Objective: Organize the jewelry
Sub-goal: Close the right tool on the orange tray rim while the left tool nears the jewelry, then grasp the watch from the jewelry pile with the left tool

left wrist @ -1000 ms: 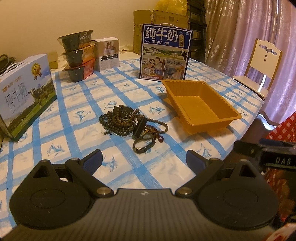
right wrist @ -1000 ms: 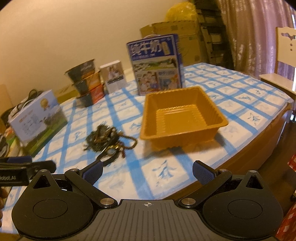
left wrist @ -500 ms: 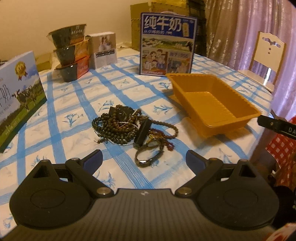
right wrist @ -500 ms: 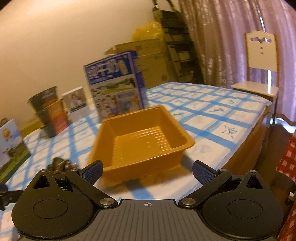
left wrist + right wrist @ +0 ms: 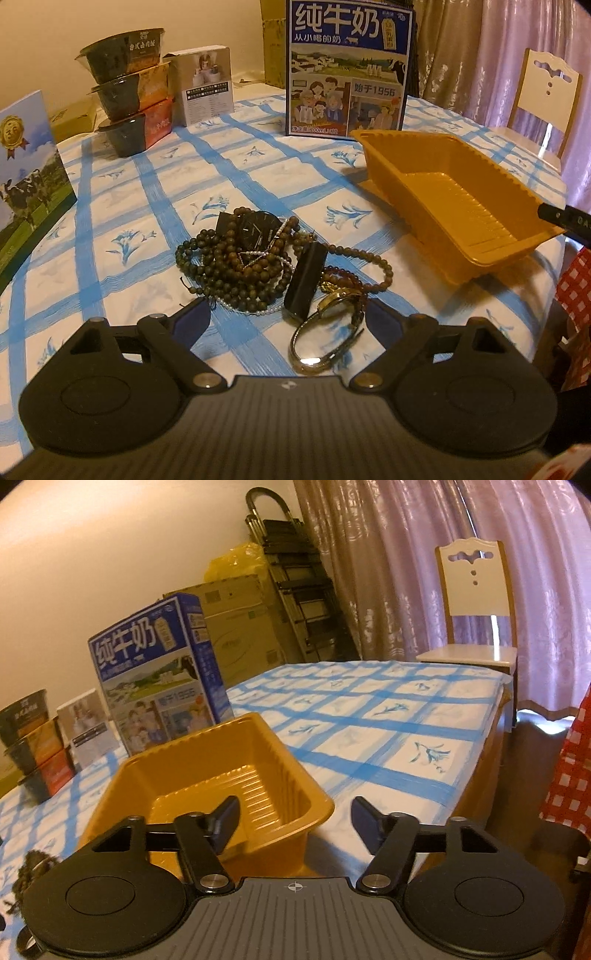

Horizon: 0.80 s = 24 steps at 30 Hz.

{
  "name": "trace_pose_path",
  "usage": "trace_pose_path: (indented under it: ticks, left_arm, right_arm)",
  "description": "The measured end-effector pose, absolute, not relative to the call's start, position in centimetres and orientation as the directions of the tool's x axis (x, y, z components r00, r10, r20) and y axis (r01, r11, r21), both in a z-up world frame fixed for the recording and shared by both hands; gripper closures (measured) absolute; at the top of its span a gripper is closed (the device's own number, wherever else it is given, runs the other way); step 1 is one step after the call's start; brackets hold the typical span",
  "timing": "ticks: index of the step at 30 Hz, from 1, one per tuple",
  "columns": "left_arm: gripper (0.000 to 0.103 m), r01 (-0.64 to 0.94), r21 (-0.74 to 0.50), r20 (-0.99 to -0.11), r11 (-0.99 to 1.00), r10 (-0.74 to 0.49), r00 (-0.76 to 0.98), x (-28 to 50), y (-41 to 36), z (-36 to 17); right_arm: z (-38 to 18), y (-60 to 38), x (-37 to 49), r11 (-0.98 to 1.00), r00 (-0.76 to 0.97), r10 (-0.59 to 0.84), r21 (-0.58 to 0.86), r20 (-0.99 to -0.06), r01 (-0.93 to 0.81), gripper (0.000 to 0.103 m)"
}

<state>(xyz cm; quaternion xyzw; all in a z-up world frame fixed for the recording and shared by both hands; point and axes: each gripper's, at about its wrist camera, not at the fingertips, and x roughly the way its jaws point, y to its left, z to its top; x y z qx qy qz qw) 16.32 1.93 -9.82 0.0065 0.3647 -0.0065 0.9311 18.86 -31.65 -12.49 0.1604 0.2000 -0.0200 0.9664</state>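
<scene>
A: Left wrist view, what do you count?

B: One jewelry pile (image 5: 273,258) at centre: bead strands, two watches, tangled. One orange tray (image 5: 454,206) at two o'clock. Three stacked bowls (image 5: 129,96) at eleven, two milk cartons, the blue carton (image 5: 349,66) at twelve, one small white box (image 5: 207,85). The left gripper (image 5: 288,317) has its fingers wide apart, the gold watch (image 5: 332,325) between them, untouched.

A: Versus a second ago?

B: The pile looms larger and nearer; the jaws have just been closing slightly.

A: Right wrist view?

B: One tray (image 5: 207,775), one chair (image 5: 476,602) at one o'clock. The right gripper (image 5: 293,823) straddles the tray's near right corner, left finger (image 5: 225,823) inside, pads not pressing. Its jaws have just been closing; earlier the tray sat farther off.
</scene>
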Motion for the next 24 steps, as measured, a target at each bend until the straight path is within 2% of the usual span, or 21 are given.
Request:
trace_pose_path:
  ticks: [7,9,11,17,24]
  left_arm:
    - [0.019,0.022,-0.001,-0.691,1.000,-0.017,0.723,17.2,2.0,-10.8]
    - [0.019,0.024,-0.007,-0.693,1.000,-0.022,0.721,17.3,2.1,-10.9]
    - [0.020,0.028,-0.004,-0.696,1.000,-0.023,0.718,17.5,2.0,-11.2]
    - [0.028,0.063,0.008,-0.695,0.998,-0.040,0.718,17.8,1.6,-11.4]
    - [0.049,0.085,-0.019,-0.704,0.996,-0.073,0.706,18.2,1.9,-11.7]
  right_arm:
    - [-14.3,-32.5,21.2,0.927,0.926,0.052,0.363,-0.373,0.094,0.056]
    - [-14.6,-32.3,21.5,0.928,0.926,0.060,0.363,-0.372,0.085,0.064]
    - [-14.9,-32.1,21.8,0.929,0.926,0.064,0.360,-0.372,0.080,0.076]
    - [-14.9,-32.7,21.7,0.915,0.932,0.084,0.399,-0.354,0.069,0.091]
    - [-14.3,-33.3,20.9,0.905,0.931,0.117,0.423,-0.347,0.044,0.094]
